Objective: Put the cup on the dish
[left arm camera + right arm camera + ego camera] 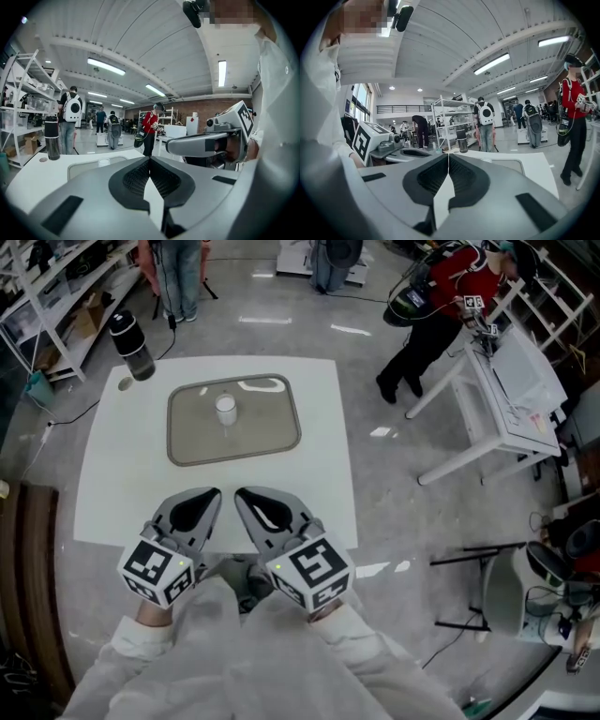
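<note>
Here, the left gripper (pixel 215 491) and right gripper (pixel 240 491) sit side by side, jaws closed on nothing, while the white cup (pixel 226 409) stands on the grey dish (pixel 272 427) well ahead of their tips.

head cam looks steeply down on the white table (pixel 112 502) from close above, left gripper (pixel 211 495) and right gripper (pixel 242 493) at frame bottom. each gripper cam rides low behind its own jaws, facing near level across the table. all three share the dish (pixel 192 439) and bottle (pixel 131 345)
</note>
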`<state>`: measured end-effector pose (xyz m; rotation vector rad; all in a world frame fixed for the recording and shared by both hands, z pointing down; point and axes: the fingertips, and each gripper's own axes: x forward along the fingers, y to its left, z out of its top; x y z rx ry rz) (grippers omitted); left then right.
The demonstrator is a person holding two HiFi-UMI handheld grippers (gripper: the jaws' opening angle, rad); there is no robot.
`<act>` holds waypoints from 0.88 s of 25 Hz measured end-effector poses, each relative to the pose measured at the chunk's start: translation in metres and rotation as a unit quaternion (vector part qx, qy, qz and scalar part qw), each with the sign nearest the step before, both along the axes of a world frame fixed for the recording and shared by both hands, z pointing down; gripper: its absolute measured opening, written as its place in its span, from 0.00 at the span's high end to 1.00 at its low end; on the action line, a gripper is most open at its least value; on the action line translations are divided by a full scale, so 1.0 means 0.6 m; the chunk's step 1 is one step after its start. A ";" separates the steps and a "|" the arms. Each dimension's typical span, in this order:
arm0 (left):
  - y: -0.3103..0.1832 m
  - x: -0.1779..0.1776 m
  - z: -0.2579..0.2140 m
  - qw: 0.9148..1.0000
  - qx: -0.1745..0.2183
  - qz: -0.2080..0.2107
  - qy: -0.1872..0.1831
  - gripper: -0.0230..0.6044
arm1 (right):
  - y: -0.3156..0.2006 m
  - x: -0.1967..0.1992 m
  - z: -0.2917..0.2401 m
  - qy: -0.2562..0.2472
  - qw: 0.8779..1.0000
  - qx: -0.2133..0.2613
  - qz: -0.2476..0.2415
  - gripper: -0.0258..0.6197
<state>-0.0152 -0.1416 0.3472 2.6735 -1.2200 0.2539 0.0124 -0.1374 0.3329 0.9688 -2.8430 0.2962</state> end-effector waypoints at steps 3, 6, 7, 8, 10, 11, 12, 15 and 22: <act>0.005 -0.011 0.001 1.000 0.000 0.007 -0.005 0.95 | 0.006 -0.011 0.000 0.003 1.000 0.000 -0.002 0.94; 0.005 -0.017 -0.005 1.000 0.002 0.009 -0.004 0.95 | 0.009 -0.017 0.001 0.007 1.000 -0.002 -0.006 0.94; 0.006 -0.019 -0.006 1.000 0.001 0.009 -0.003 0.95 | 0.010 -0.019 0.001 0.008 1.000 -0.003 -0.006 0.94; 0.006 -0.021 -0.008 1.000 0.000 0.008 -0.001 0.95 | 0.012 -0.021 0.001 0.009 1.000 -0.004 -0.006 0.94; 0.008 -0.024 -0.008 1.000 -0.005 0.009 0.007 0.95 | 0.014 -0.025 0.001 0.009 1.000 -0.005 -0.006 0.94; 0.009 -0.024 -0.006 1.000 -0.009 0.011 0.016 0.95 | 0.015 -0.027 0.002 0.009 1.000 -0.005 -0.005 0.94; 0.011 -0.024 -0.004 0.999 -0.015 0.014 0.026 0.95 | 0.016 -0.029 0.003 0.008 1.000 -0.007 -0.004 0.94; 0.019 -0.023 0.003 0.998 -0.032 0.018 0.044 0.95 | 0.021 -0.032 0.001 0.005 1.000 -0.008 -0.002 0.94; 0.029 -0.025 0.006 0.998 -0.044 0.031 0.037 0.95 | 0.023 -0.035 0.005 0.016 1.000 -0.015 0.009 0.94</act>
